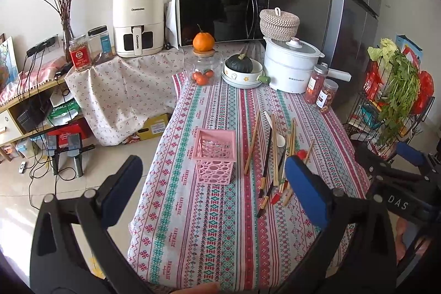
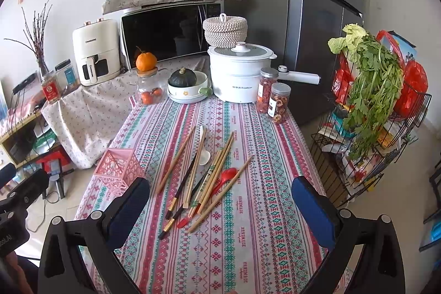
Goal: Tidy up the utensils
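Both claws apart: left claw behind pink basket; right claw seemingly above chopsticks.

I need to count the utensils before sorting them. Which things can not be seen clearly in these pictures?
- Left wrist view: the left gripper's right finger covers the near ends of some chopsticks and most of the red spoon.
- Both views: the sticks overlap, so no exact count.
- Right wrist view: the pink basket's inside is hidden by its walls.
- Right gripper: nothing hidden.
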A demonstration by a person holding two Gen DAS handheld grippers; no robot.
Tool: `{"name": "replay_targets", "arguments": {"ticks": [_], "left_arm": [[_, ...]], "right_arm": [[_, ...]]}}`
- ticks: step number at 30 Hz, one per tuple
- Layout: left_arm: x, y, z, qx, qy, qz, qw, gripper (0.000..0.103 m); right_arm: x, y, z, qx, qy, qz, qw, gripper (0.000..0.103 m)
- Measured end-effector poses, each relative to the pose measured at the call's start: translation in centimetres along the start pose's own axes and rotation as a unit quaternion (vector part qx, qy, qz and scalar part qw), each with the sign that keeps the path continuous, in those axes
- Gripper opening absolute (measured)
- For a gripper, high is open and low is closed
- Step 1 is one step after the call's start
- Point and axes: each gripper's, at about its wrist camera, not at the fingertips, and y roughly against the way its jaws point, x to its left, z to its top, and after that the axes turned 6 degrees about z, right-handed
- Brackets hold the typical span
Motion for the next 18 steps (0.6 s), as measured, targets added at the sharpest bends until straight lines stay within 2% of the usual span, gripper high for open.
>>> {"name": "replay_targets", "arguments": {"ticks": [18], "left_arm": [[0.02,0.06,-0.06,0.0,0.001,-0.001,1.0,0.103]], "right_arm": [[0.12,-0.13,-0.06,0.002,-0.001,0.001,1.0,0.103]]}}
